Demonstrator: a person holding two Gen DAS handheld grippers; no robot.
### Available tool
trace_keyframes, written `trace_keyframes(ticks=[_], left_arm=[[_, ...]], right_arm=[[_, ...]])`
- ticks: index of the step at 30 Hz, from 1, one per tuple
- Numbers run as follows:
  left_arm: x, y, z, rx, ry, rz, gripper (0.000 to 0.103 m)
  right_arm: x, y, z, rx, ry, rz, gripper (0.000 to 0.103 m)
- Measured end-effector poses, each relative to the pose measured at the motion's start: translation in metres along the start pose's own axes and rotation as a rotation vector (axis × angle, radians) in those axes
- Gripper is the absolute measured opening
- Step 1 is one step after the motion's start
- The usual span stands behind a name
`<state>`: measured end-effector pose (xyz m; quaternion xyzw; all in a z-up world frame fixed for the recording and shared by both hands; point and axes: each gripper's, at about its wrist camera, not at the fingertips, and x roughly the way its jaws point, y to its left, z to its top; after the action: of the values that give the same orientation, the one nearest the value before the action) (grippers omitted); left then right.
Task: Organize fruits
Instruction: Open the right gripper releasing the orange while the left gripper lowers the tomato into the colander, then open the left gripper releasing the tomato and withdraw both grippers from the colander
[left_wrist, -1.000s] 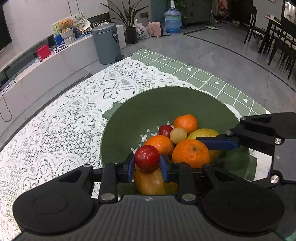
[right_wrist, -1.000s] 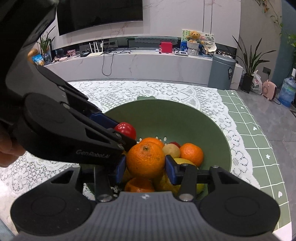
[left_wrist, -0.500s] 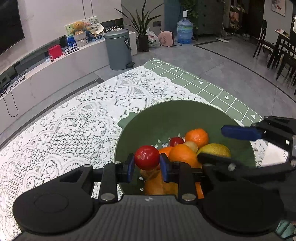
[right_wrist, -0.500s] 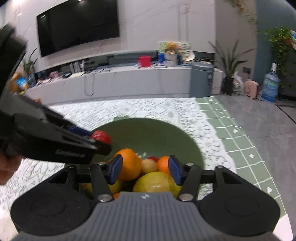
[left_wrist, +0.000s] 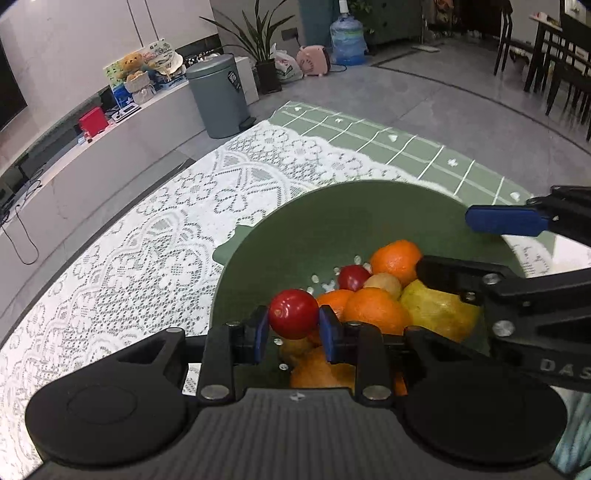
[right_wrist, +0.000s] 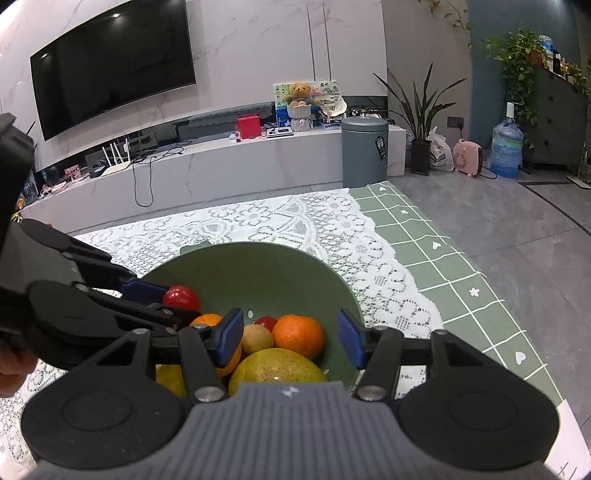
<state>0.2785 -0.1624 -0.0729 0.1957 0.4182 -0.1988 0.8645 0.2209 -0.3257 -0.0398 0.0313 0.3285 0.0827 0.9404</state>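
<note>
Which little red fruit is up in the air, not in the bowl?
The red fruit pinched in the left gripper; the other red one lies among the oranges.

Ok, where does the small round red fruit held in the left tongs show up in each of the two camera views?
Left wrist view: the small round red fruit sits low and centre, clamped between the blue pads of the left tongs.
Right wrist view: the same fruit is at mid-left, at the tip of the left tongs reaching in from the left edge.
Shared landmark: the green perforated bowl below it.
</note>
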Motion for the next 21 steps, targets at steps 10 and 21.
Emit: trace_keyframes(ticks=[10, 21], left_arm=[[0.01, 0.005, 0.001, -0.004, 0.002, 0.018, 0.041], [-0.007, 0.008, -0.006, -0.048, -0.063, 0.016, 0.065]], right_arm=[[0.01, 0.003, -0.002, 0.002, 0.033, 0.005, 0.055], [0.008, -0.001, 0.002, 0.029, -0.013, 0.008, 0.058]])
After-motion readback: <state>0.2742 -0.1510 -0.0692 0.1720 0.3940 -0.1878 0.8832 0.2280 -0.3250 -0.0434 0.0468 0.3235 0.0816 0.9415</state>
